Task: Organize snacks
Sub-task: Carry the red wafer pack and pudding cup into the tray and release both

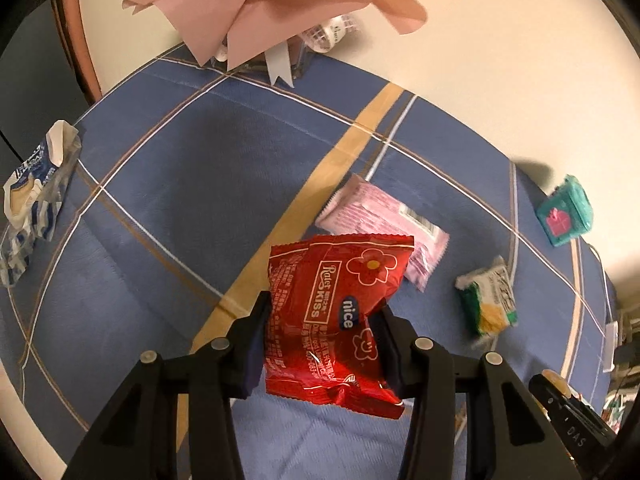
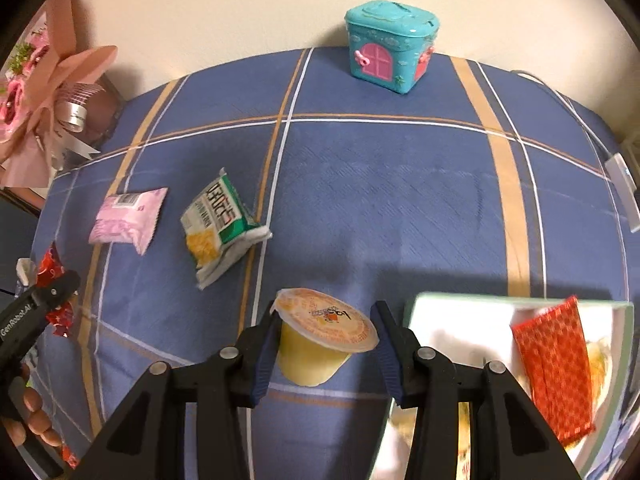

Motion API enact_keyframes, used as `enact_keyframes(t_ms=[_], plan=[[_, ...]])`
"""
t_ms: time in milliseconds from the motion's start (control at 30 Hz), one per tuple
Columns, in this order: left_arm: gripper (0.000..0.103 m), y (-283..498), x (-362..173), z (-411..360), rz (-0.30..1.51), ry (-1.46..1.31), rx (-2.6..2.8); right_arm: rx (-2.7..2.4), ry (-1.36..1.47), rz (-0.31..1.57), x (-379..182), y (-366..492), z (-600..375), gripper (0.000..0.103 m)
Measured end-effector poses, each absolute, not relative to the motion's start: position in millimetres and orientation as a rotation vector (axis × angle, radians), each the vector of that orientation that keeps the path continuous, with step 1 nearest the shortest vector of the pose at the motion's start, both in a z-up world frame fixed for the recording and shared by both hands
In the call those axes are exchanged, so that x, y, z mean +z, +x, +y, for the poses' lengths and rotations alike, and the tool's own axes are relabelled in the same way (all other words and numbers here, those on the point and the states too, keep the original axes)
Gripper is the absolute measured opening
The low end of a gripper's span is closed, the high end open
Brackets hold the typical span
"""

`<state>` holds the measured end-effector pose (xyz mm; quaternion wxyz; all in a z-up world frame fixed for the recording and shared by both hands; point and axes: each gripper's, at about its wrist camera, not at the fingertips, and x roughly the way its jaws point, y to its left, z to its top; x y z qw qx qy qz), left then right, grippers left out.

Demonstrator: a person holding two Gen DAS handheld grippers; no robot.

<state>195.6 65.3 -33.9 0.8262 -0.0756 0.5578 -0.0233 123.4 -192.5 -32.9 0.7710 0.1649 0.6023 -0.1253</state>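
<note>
**Both grippers loaded; centre of cloth open**

Centrally, the blue plaid tablecloth (image 2: pixel 400 200) shows a wide bare stretch between the snacks on one side and the white tray (image 2: pixel 448 320) on the other. Its far edge meets the wall, where a teal toy house (image 2: pixel 390 50) stands just inside the edge. A pink-wrapped bouquet (image 1: pixel 260 4) overhangs the far corner in the left wrist view. A blue-and-white packet (image 1: pixel 34 192) lies at the cloth's left edge.

The left gripper (image 1: pixel 324 332) pinches a red snack packet (image 1: pixel 336 320) between its pads, held clear above the cloth. The packet is glossy and creased, printed with white-outlined flowers and the word "nice".

The right gripper (image 2: pixel 324 332) pinches a jelly cup (image 2: pixel 320 340) by its sides, just beside the tray. The cup is pale yellow, with an orange printed foil lid, tilted toward the camera.

A pink packet (image 2: pixel 126 220) and a green-and-white packet (image 2: pixel 220 224) lie near each other on the cloth, apart. An orange patterned packet (image 2: pixel 554 368) rests inside the tray.
</note>
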Motion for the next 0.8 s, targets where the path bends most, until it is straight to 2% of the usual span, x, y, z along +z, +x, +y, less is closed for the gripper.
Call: enact_keyframes(t_ms=[333, 800], plan=[[0.049, 158, -4, 63, 1.146, -0.137, -0.087, -0.275, 0.423, 1.265, -7, 78, -182, 0.047], [0.049, 102, 13, 20, 1.094, 0.028, -0.154, -0.334, 0.415, 1.245, 5, 27, -181, 0.047]])
